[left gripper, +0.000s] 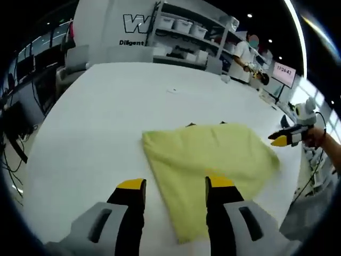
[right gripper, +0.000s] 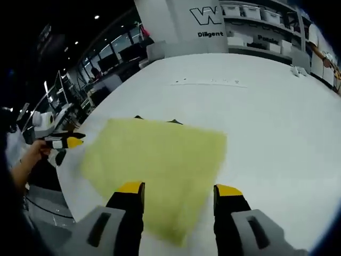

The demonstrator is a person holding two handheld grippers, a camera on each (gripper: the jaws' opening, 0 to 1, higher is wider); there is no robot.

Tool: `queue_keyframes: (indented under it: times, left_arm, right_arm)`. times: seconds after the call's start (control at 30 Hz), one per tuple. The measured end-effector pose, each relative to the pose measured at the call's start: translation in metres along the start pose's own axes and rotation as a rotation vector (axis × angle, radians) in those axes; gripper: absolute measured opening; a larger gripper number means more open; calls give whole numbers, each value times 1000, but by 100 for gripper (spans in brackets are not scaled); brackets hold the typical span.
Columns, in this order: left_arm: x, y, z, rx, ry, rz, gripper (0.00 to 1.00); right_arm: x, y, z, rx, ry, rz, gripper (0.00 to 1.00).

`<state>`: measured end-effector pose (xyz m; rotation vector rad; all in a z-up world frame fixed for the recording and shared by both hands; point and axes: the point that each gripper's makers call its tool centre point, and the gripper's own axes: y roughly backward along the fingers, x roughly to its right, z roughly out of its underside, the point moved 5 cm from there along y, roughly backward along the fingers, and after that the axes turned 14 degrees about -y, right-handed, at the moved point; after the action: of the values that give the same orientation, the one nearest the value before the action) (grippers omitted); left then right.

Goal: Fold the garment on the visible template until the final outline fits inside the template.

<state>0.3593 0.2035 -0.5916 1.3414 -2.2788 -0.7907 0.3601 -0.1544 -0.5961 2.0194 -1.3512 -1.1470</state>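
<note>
Both claws hover with jaws apart and nothing between them, above a folded yellow garment on a white table.

Seen from its own camera, the left gripper (left gripper: 175,185) hangs over the near part of the yellow garment (left gripper: 210,160), its right jaw above the cloth and its left jaw over the bare white table (left gripper: 106,106). Likewise, the right gripper (right gripper: 180,188) sits over the garment's near edge. 2 small dark corners of the template (left gripper: 190,125) peek out at the cloth's far edge. Each gripper appears at the side of the other's view, held in a hand (left gripper: 318,137). Shelving (left gripper: 186,32) with bins stands beyond the table.
</note>
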Motion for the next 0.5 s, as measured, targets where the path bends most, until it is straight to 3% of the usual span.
queue_keyframes:
  times: [0.17,0.5]
  left_arm:
    - [9,8,11,-12,-14,20,48]
    - [13,22,38,-33,-27,66,42]
  right_arm:
    - [1,7,20,-25,-1,1,48]
    - [9,18,50,-62,20,4,38]
